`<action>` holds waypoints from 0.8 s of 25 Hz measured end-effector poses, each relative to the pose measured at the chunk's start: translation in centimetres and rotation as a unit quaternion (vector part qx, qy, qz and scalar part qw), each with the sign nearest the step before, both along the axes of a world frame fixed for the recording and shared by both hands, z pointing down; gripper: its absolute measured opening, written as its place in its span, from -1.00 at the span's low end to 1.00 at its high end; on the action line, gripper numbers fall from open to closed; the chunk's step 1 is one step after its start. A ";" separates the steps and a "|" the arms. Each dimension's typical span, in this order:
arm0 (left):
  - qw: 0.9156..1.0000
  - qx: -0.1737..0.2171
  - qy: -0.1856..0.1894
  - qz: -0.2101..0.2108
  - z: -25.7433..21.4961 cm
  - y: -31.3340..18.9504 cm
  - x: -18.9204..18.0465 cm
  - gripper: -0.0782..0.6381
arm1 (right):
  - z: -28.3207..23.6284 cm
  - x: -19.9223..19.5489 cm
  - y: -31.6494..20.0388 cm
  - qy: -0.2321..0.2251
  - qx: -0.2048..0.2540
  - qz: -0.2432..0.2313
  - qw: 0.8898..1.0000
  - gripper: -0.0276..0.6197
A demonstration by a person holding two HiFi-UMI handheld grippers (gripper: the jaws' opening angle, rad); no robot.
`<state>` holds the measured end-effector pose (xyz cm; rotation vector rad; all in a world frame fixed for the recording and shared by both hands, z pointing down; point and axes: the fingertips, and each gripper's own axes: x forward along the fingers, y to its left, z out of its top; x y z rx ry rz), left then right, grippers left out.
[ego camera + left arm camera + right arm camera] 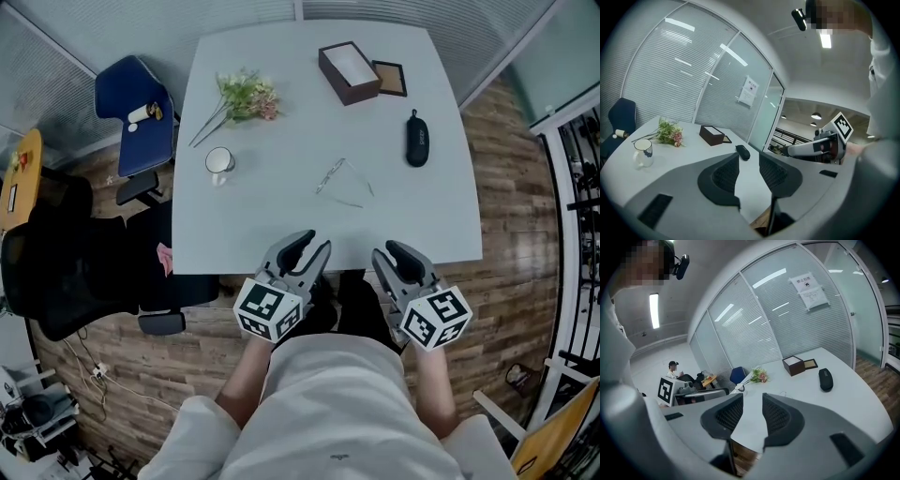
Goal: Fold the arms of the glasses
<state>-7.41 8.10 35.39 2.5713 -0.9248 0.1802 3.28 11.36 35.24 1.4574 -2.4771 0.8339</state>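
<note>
A pair of thin-framed glasses (341, 182) lies with its arms spread near the middle of the pale table (281, 225). My left gripper (309, 246) hangs at the table's near edge, left of centre, jaws open and empty. My right gripper (388, 253) hovers at the same edge to the right, also open with nothing between its fingers. Both point toward the table, well short of the glasses. In the right gripper view the glasses (782, 393) show faintly just past the jaws. The left gripper view does not show them.
On the table stand a white mug (219, 161), a flower bunch (246, 96), a dark open box (349, 72) with its lid (389, 78) and a black glasses case (417, 138). A blue chair (136, 112) and a black chair (89, 272) stand at the left.
</note>
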 end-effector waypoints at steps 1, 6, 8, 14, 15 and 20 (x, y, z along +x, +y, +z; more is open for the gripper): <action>1.000 -0.002 -0.002 0.000 0.2 -0.1 0.1 -0.41 | 0.1 0.1 -0.2 -0.002 -0.002 0.001 1.000 -0.54; 1.000 -0.007 -0.015 -0.003 0.8 -1.2 0.8 -0.40 | 0.6 0.8 -1.6 -0.006 -0.008 -0.005 1.000 -0.54; 1.000 -0.010 -0.022 -0.007 1.1 -1.7 1.0 -0.37 | 0.5 1.2 -2.4 -0.007 -0.010 -0.010 1.000 -0.54; 0.999 -0.029 -0.039 -0.023 2.6 -4.2 1.2 -0.37 | 0.0 1.5 -5.8 -0.010 -0.009 -0.038 0.999 -0.54; 0.998 -0.030 -0.040 -0.027 2.6 -4.6 1.2 -0.37 | -0.2 1.5 -6.3 -0.011 -0.008 -0.043 0.999 -0.54; 0.997 -0.032 -0.059 -0.043 2.5 -6.7 1.7 -0.37 | -0.2 2.3 -9.2 -0.018 -0.009 -0.063 0.998 -0.54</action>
